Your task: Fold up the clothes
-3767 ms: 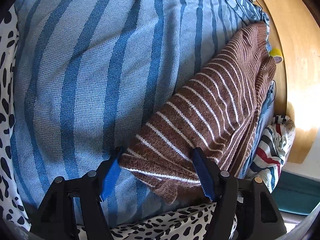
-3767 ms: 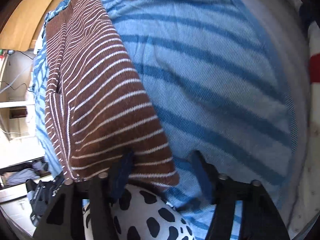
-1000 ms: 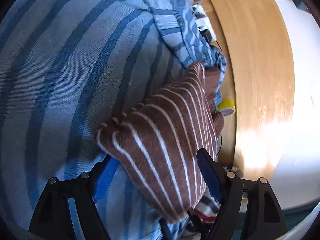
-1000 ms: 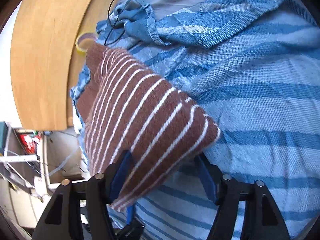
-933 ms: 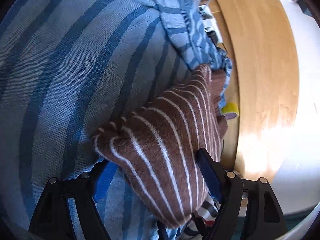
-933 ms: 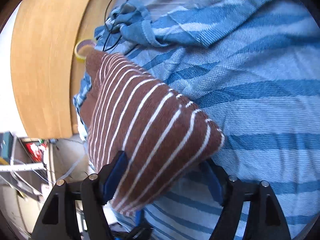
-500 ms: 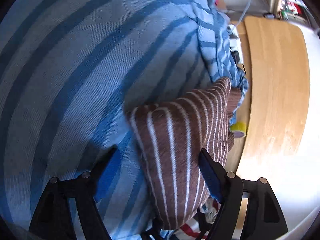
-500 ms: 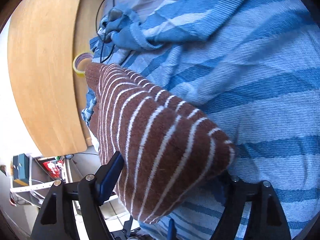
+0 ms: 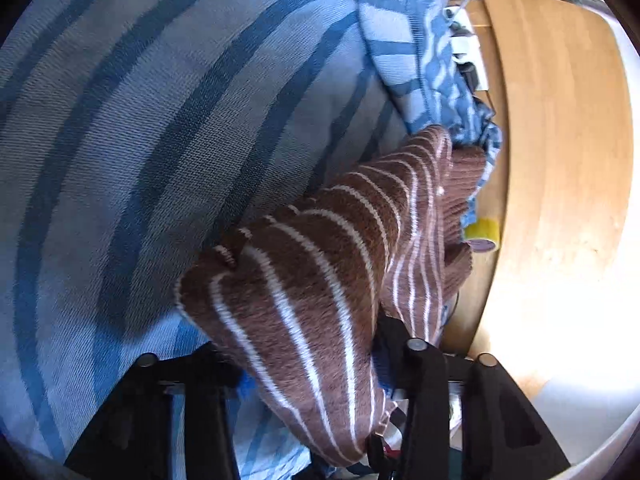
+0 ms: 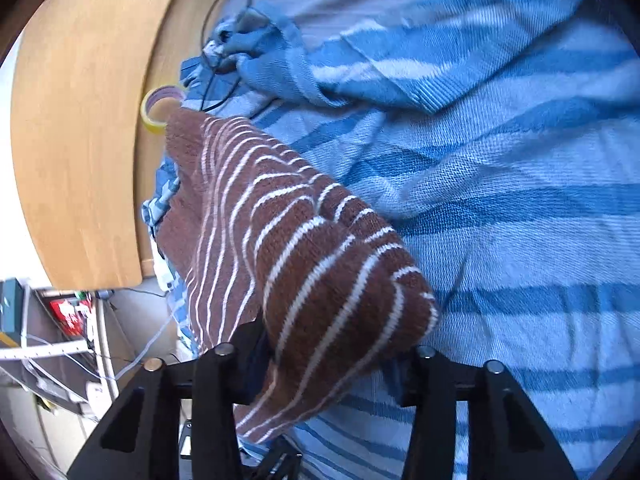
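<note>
A brown sweater with thin white stripes (image 9: 304,280) lies folded on a blue striped bedspread (image 9: 140,140), stretching away toward the wooden headboard. Its near fold bulges up between the fingers of my left gripper (image 9: 304,356), whose jaws are closing with the pads pressing the knit from both sides. In the right wrist view the other near corner of the sweater (image 10: 304,264) is bunched between the fingers of my right gripper (image 10: 332,356), whose jaws are likewise closing on the fabric. Both pairs of fingertips are mostly hidden under the cloth.
A curved wooden headboard (image 9: 560,160) runs along the bed's edge, with a yellow tape roll (image 9: 482,234) beside the sweater's far end. A crumpled blue striped blanket (image 10: 360,68) and a black cable (image 10: 224,20) lie beyond. Shelves and wires show past the bed (image 10: 72,320).
Both grippers' jaws have narrowed onto the sweater's near fold, which now bunches up higher between the fingers. The left view has shifted sideways along the bed.
</note>
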